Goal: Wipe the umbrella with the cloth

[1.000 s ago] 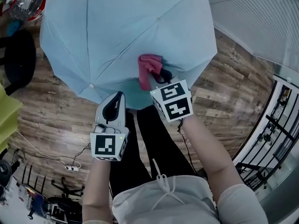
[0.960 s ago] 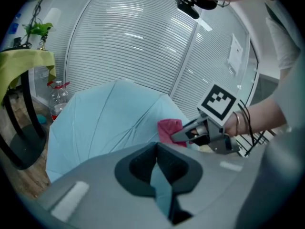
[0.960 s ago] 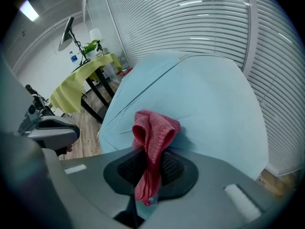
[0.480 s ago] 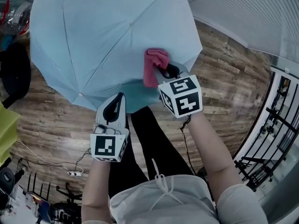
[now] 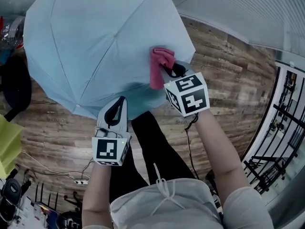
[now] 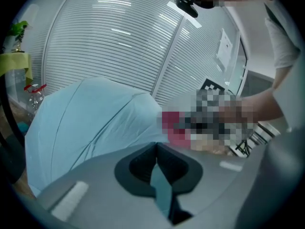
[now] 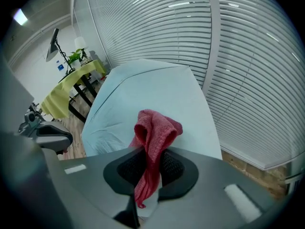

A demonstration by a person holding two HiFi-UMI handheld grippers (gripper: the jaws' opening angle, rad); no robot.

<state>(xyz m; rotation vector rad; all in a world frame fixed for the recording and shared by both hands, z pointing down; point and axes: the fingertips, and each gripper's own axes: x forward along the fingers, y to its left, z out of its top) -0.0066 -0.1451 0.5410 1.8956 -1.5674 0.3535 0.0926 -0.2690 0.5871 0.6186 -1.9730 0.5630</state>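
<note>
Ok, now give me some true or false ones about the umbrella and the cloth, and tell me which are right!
1. The umbrella is open. True.
2. The left tool is open and empty. False: it is shut on the umbrella's edge.
3. The right tool holds the cloth. True.
4. The cloth is green. False: it is pinkish red.
</note>
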